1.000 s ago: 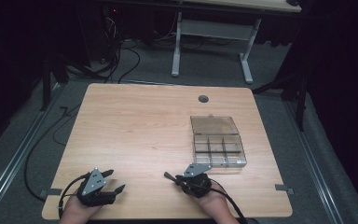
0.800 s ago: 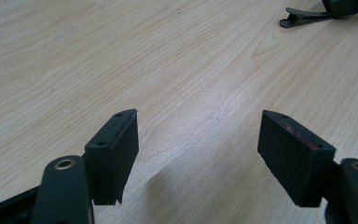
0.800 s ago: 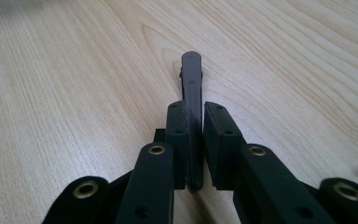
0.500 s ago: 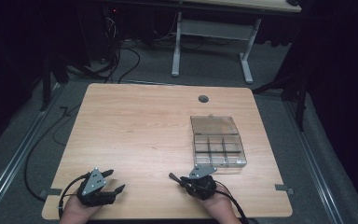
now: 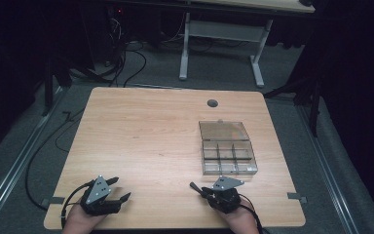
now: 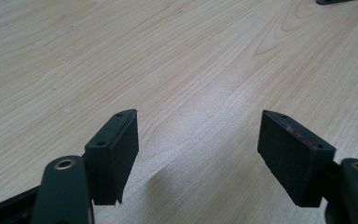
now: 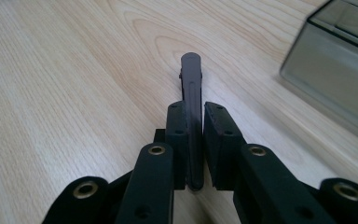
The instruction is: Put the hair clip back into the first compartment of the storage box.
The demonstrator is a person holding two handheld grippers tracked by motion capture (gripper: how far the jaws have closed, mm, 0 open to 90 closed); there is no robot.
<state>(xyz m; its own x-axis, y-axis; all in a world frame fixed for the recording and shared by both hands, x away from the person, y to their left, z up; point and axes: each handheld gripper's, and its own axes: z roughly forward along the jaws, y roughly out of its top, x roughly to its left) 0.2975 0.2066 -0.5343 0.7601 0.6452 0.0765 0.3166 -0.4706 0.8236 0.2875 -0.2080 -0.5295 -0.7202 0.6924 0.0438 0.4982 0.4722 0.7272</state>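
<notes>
My right gripper (image 7: 195,140) pinches a slim, stiff, light black stick (image 7: 191,88) low on its shaft, near the clear compartment box (image 5: 226,147); my left gripper (image 6: 198,154) gapes wide, empty.

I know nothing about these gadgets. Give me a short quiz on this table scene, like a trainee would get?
1. True or false: the left gripper has its jaws apart with nothing between them.
2. What does the right gripper clamp?
A. a dark stick
B. a coin
C. a cable
3. Which gripper is nearer the clear box?

Key: 1 true. 2 A, the dark stick. 3 the right one.
</notes>
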